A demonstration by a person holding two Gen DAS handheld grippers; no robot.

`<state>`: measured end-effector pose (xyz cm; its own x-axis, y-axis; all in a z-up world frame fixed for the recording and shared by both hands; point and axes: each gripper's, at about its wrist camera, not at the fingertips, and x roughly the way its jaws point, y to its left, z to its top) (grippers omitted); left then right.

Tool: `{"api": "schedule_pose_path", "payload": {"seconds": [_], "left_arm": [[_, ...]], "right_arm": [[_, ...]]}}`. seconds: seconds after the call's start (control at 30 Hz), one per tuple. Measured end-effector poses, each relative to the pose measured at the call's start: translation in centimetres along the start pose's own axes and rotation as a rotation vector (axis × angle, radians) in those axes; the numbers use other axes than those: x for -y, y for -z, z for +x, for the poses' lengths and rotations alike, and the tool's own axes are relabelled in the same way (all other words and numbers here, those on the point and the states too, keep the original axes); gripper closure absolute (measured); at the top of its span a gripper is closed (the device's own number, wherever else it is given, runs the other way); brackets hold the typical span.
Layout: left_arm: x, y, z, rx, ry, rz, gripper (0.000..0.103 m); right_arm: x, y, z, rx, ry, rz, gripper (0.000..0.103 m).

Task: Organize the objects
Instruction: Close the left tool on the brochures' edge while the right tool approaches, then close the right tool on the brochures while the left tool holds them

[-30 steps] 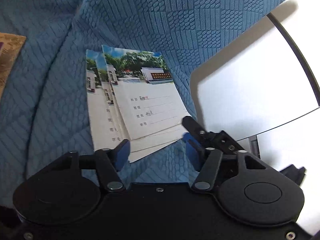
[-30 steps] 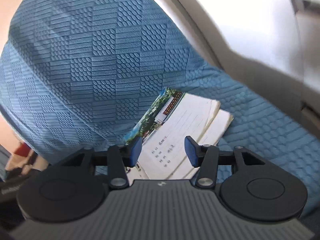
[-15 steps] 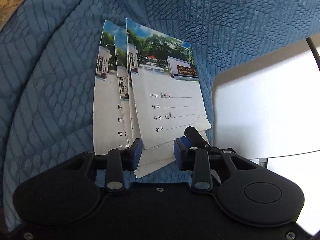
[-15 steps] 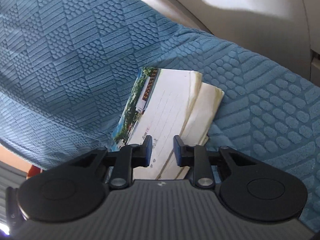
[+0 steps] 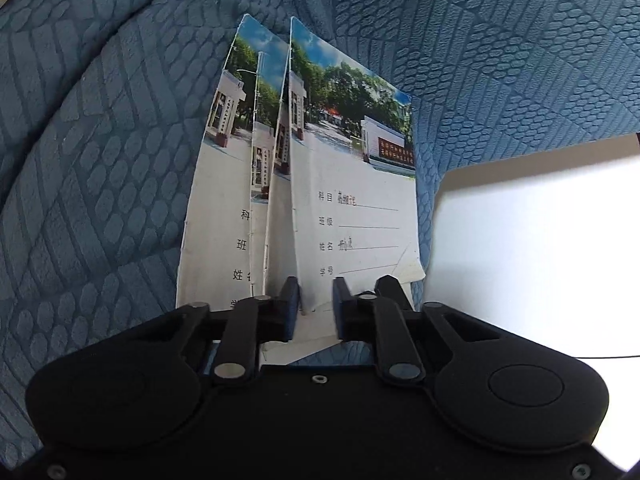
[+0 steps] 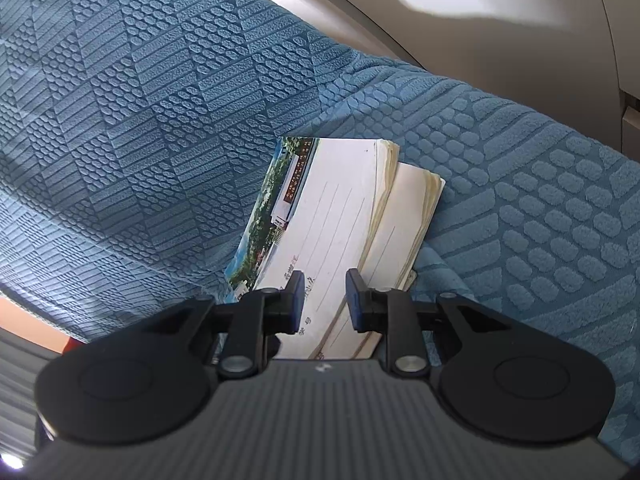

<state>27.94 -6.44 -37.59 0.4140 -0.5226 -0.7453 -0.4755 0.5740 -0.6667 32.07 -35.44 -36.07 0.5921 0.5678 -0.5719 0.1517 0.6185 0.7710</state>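
Several thin notebooks with a photo cover and white lower half lie fanned on a blue textured sofa cover point(image 5: 100, 184). In the left wrist view the top notebook point(image 5: 352, 208) has its spine edge raised, and my left gripper point(image 5: 316, 308) has its blue pads narrowed around that notebook's lower edge. In the right wrist view the notebook stack point(image 6: 320, 236) shows its yellowed page edges on the right. My right gripper point(image 6: 323, 294) hovers over the stack's near end with a small gap between its fingers, gripping nothing I can see.
A white table surface point(image 5: 532, 248) borders the sofa cover on the right in the left wrist view. A beige wall or panel point(image 6: 480, 8) runs behind the cushion in the right wrist view. An orange patch point(image 6: 32, 320) shows at lower left.
Both grippers moved closer to the notebooks and narrowed their fingers. The left fingers now straddle the top notebook's lower edge, whose spine side has lifted.
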Motion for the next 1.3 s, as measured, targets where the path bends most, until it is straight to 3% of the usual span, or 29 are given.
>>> {"api": "schedule_pose_path", "payload": {"seconds": [0.33, 0.4, 0.47, 0.7, 0.93, 1.03, 1.1, 1.17, 1.3], "left_arm": [[0.6, 0.5, -0.5, 0.009, 0.045, -0.021, 0.102], [1.1, 0.6, -1.2, 0.013, 0.068, -0.012, 0.102], [1.5, 0.7, -1.8, 0.009, 0.083, -0.003, 0.102], [0.6, 2.0, -4.3, 0.011, 0.170, -0.062, 0.102], [0.5, 2.5, -6.3, 0.026, 0.161, -0.025, 0.102], [0.5, 2.7, -6.9, 0.033, 0.126, 0.001, 0.102], [0.4, 2.8, -7.3, 0.038, 0.105, 0.018, 0.102], [0.1, 2.9, -7.7, 0.041, 0.094, 0.025, 0.102], [-0.5, 2.7, -8.3, 0.044, 0.076, 0.044, 0.101]], "right_arm": [[0.6, 0.2, -0.5, 0.023, -0.039, 0.064, 0.070], [0.9, 0.2, -0.8, 0.027, -0.057, 0.088, 0.051], [1.4, 0.2, -0.9, 0.025, -0.103, 0.133, 0.043], [1.8, 0.4, -0.9, 0.028, -0.139, 0.195, 0.043], [1.9, 0.6, -1.4, 0.053, -0.138, 0.210, 0.044], [1.6, 0.6, -1.3, 0.047, -0.141, 0.193, 0.049], [1.1, 0.7, -1.3, 0.035, -0.154, 0.157, 0.074], [0.5, 0.9, -1.4, 0.033, -0.135, 0.106, 0.088], [-0.2, 1.3, -1.8, 0.025, -0.135, 0.067, 0.093]]}}
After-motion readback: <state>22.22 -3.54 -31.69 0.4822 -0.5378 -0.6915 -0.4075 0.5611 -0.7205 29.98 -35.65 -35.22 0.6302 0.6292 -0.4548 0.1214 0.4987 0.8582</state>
